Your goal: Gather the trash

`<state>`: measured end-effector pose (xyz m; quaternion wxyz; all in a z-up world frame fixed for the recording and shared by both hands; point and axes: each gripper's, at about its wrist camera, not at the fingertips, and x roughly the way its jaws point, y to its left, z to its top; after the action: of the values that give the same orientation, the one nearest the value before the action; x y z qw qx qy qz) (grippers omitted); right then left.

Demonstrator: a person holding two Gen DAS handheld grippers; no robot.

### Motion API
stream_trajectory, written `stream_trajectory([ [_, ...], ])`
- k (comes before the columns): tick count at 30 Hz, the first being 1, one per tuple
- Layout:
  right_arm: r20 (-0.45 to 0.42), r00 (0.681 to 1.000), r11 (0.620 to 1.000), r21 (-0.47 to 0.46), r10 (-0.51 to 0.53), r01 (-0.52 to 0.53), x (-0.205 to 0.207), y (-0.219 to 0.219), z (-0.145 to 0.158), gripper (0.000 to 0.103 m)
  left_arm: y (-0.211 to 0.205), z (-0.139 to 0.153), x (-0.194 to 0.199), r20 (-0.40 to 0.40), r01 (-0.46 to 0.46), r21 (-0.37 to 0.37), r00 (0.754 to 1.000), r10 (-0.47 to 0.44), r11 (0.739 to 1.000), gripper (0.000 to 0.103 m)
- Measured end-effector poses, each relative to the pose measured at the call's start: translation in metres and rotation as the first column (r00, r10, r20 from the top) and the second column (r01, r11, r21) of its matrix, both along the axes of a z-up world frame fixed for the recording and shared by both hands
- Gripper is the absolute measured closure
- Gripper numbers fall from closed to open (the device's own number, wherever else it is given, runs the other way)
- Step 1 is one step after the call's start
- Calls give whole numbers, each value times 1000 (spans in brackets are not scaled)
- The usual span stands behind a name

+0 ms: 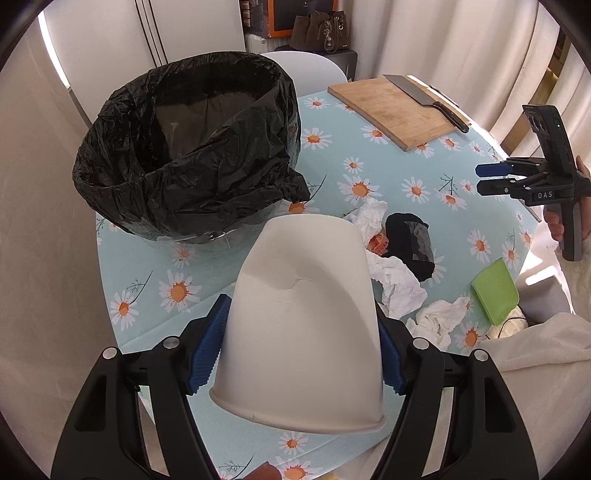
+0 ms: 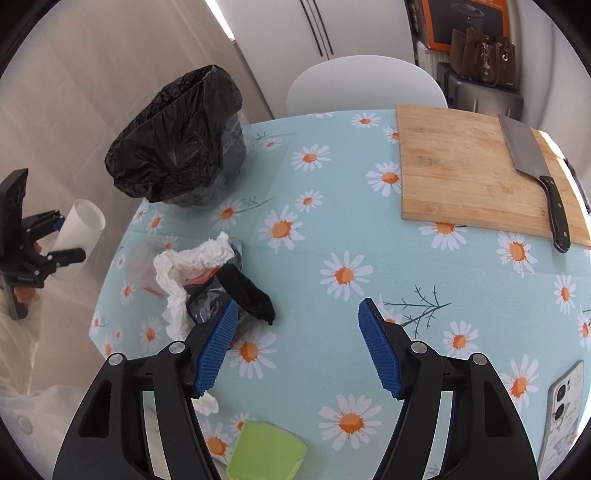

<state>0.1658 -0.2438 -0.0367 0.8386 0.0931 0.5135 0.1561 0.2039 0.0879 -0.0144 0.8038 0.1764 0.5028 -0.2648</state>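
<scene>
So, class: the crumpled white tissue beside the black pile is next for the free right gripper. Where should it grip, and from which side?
Grip the raised, bunched ridge of the crumpled white tissue, coming down from above with the open right gripper. The ridge stands proud of the tablecloth, so the fingers can close across it; its lower edge lies flat and tucks against the black pile.

The setting is a domestic dining or kitchen area. A round table carries a light-blue daisy-print cloth. On it rest a wooden cutting board with a cleaver laid across it, a smartphone and a bin lined with a black bag. A white chair stands at the far side. Behind it are pale curtains, a brown handbag and an orange appliance carton.
</scene>
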Motion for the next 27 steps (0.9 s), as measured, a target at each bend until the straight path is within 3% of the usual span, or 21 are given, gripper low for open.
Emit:
stream_trajectory([
  [11, -83, 989, 991, -77, -120, 113, -44, 19, -22, 21, 10, -12, 6, -40, 75, -1, 996, -75, 997, 32],
  [27, -177, 936, 945, -183, -304, 272, -86, 45, -52, 18, 45, -18, 33, -46, 148, -14, 988, -148, 989, 32],
])
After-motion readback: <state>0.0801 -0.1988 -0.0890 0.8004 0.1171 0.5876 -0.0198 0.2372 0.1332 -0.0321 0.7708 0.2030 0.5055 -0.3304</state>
